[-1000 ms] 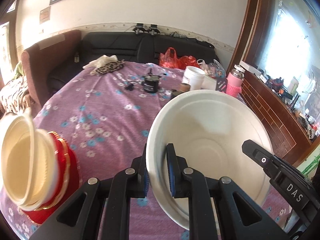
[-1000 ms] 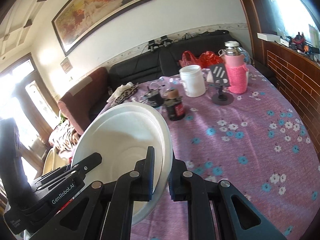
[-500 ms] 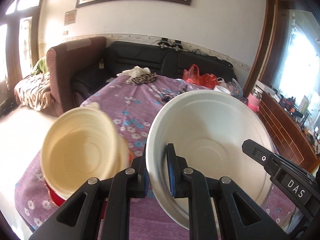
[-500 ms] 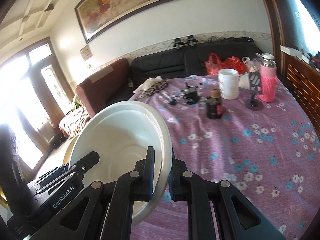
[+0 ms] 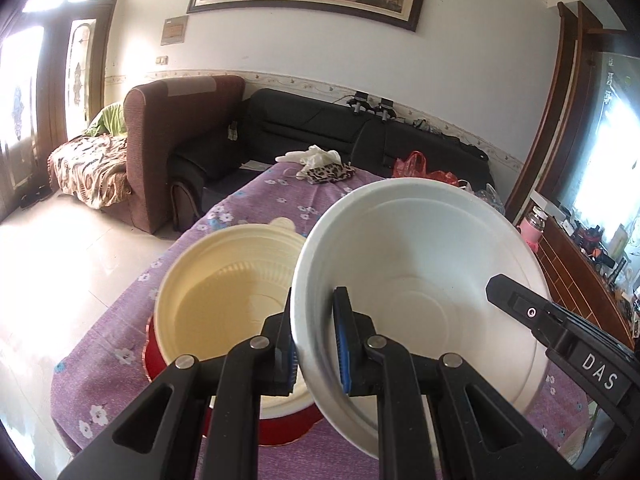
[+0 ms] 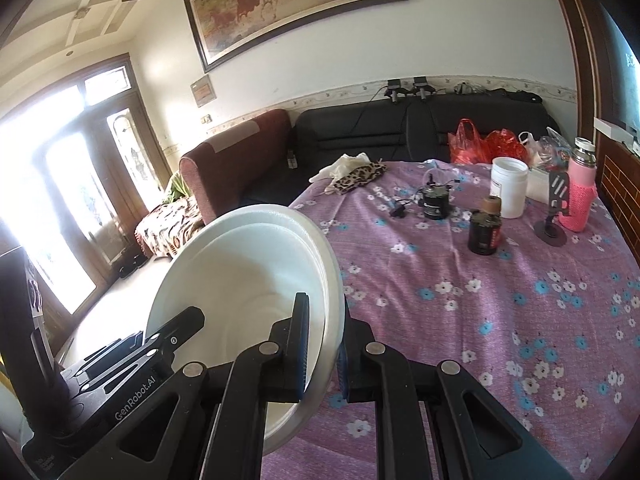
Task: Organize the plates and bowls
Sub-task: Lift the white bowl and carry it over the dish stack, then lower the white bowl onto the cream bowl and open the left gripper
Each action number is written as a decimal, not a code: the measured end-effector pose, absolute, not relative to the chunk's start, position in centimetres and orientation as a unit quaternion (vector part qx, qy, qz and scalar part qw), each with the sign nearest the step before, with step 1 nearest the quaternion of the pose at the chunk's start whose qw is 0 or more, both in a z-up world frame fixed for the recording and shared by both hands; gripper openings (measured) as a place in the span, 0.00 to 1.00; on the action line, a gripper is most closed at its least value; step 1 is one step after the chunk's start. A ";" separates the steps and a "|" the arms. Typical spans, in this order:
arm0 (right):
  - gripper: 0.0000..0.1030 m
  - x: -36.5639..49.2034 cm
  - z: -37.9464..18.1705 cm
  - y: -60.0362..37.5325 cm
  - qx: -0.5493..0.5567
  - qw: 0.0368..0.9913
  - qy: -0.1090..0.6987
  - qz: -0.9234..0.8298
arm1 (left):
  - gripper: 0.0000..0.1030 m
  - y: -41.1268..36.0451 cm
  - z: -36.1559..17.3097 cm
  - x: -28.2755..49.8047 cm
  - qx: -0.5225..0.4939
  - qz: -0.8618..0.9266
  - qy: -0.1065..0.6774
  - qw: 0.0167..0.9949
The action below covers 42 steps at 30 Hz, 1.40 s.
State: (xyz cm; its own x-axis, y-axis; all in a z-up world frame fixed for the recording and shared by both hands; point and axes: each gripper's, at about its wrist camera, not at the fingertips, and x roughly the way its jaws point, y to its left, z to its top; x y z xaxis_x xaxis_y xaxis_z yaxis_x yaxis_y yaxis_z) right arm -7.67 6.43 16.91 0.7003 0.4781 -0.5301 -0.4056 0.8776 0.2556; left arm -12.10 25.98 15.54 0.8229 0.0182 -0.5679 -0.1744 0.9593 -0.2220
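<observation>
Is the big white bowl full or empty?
Empty. The white bowl shows a bare, clean inside in both wrist views, with nothing in it. The left gripper and right gripper pinch its rim on opposite sides.

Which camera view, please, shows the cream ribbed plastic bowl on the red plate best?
The left wrist view: the cream ribbed plastic bowl shows its whole inside, sitting on the red plate. The right wrist view shows nothing clear of it.

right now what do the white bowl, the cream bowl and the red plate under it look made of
White bowl: likely thin disposable foam or plastic; matte, moulded rings in the base, thin rim.
Cream bowl: probably thin plastic; slightly glossy, ribbed inner wall.
Red plate: looks like coated paper or plastic; shiny red with a gold-trimmed edge. None is certain from looks alone.
</observation>
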 end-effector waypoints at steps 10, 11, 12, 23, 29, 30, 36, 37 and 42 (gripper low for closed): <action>0.14 -7.2 18.8 12.5 0.025 0.917 0.290 0.273 | 0.17 31.1 16.9 -12.6 -0.141 0.098 0.271 0.947; 0.14 -7.0 18.7 13.0 0.023 0.916 0.291 0.275 | 0.18 31.5 16.9 -12.6 -0.143 0.102 0.272 0.946; 0.14 -6.9 18.6 13.5 0.021 0.915 0.293 0.278 | 0.18 32.1 16.7 -12.5 -0.145 0.106 0.273 0.945; 0.15 -4.6 15.0 18.2 0.002 0.892 0.340 0.298 | 0.18 36.6 13.7 -11.5 -0.167 0.131 0.307 0.928; 0.16 -4.4 13.2 19.6 -0.013 0.885 0.358 0.298 | 0.18 37.6 12.2 -11.4 -0.172 0.137 0.321 0.921; 0.16 -4.3 13.0 19.7 -0.014 0.884 0.360 0.297 | 0.18 37.7 12.0 -11.3 -0.172 0.137 0.323 0.920; 0.16 -4.4 12.7 20.0 -0.019 0.886 0.359 0.292 | 0.18 37.7 11.4 -11.0 -0.177 0.133 0.330 0.918; 0.16 -4.4 12.8 20.0 -0.020 0.888 0.356 0.291 | 0.18 37.7 11.5 -11.0 -0.177 0.133 0.329 0.918; 0.22 -4.8 13.1 19.9 -0.016 0.891 0.347 0.293 | 0.18 37.5 11.6 -11.0 -0.177 0.131 0.326 0.919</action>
